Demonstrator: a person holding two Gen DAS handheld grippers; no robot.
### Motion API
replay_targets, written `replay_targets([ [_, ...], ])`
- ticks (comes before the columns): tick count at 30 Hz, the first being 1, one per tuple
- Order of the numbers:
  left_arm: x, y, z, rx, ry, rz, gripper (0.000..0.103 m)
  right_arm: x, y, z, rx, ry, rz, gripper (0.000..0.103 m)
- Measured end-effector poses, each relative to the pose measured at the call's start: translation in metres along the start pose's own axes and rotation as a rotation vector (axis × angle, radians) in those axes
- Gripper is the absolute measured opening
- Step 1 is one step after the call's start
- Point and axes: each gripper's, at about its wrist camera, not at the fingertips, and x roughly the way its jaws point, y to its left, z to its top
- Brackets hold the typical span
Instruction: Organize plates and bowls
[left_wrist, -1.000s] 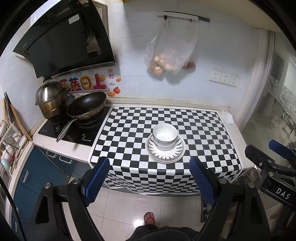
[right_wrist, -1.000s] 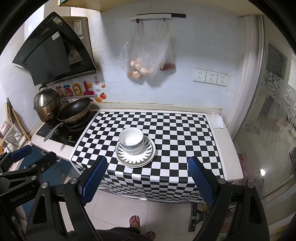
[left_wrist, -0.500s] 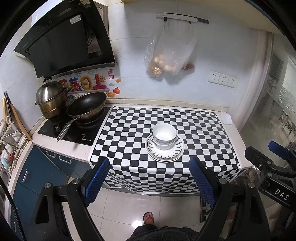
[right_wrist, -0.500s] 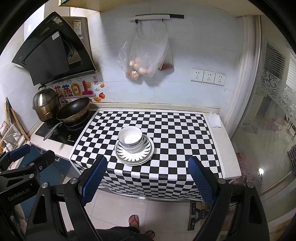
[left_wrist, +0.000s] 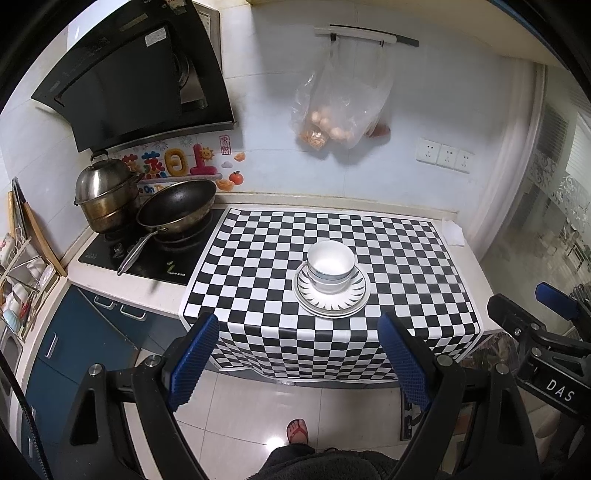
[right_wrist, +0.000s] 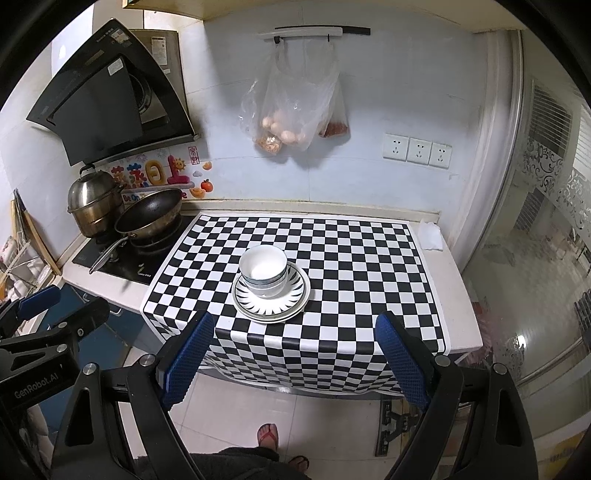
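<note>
- The white bowls (left_wrist: 331, 266) sit nested, seemingly 2 of them, though the stripes blur the count, on the stacked plates (left_wrist: 331, 300) with black ray patterns.
- That stack rests near the front middle of the checkered cloth (left_wrist: 406, 258) covering the counter.
- The left gripper (left_wrist: 299, 358) hangs back off the counter edge, its blue pads spread wide, holding nothing.
- The right gripper (right_wrist: 295, 356) hovers likewise, tongs wide apart and empty, well short of the dishes.
- A frying pan (right_wrist: 149, 214) and steel steamer pot (right_wrist: 94, 203) stand on the stove at left.
- A plastic bag (right_wrist: 291, 107) hangs on the wall.
</note>
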Motion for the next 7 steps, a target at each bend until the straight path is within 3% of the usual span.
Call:
replay_targets([
  [7, -0.0026, 0.0020, -0.0022, -0.006, -0.004, 0.004, 0.088, -0.0028, 0.0008, -0.0012, 0.000, -0.002, 0.004, 0.091],
])
